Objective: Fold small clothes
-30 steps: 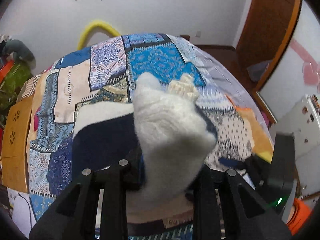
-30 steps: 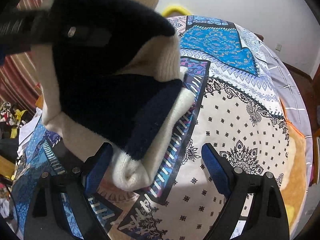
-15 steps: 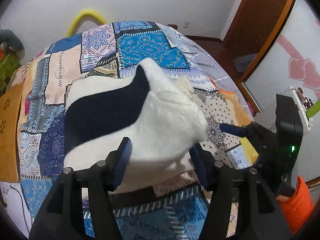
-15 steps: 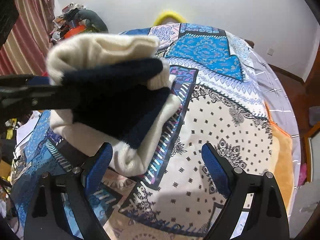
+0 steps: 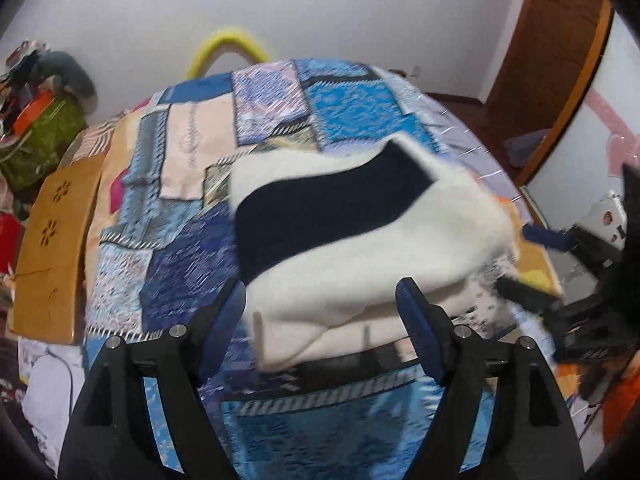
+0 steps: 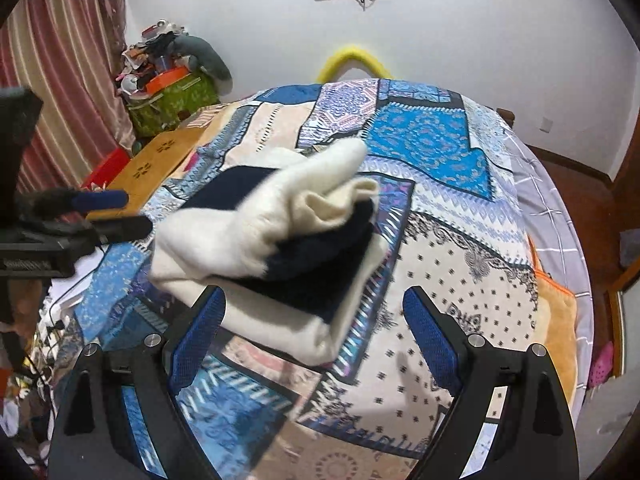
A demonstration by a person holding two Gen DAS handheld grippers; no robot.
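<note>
A small white and navy knit garment (image 5: 360, 248) (image 6: 280, 240) lies folded in a bundle on the patchwork bedspread (image 5: 192, 240) (image 6: 460, 280). My left gripper (image 5: 320, 296) hovers at its near edge with the jaws opening, and the pads do not touch the cloth. In the right wrist view the left gripper's fingers (image 6: 100, 200) stand off to the left of the garment, with nothing between them. My right gripper (image 6: 314, 300) is held open above the bundle's near side and is empty. Its fingers (image 5: 548, 236) show at the right edge of the left wrist view.
An orange-brown wooden board (image 5: 52, 240) (image 6: 160, 156) lies along the bed's left side. Behind it stands a green box (image 6: 172, 100) piled with clutter. A yellow hoop (image 6: 352, 56) rises at the bed's far end. A striped curtain (image 6: 60, 80) hangs left; a wooden door (image 5: 552, 60) is on the right.
My left gripper opened, let go of the garment and drew back. The garment dropped from the air onto the bedspread. The right gripper rose, still open.
</note>
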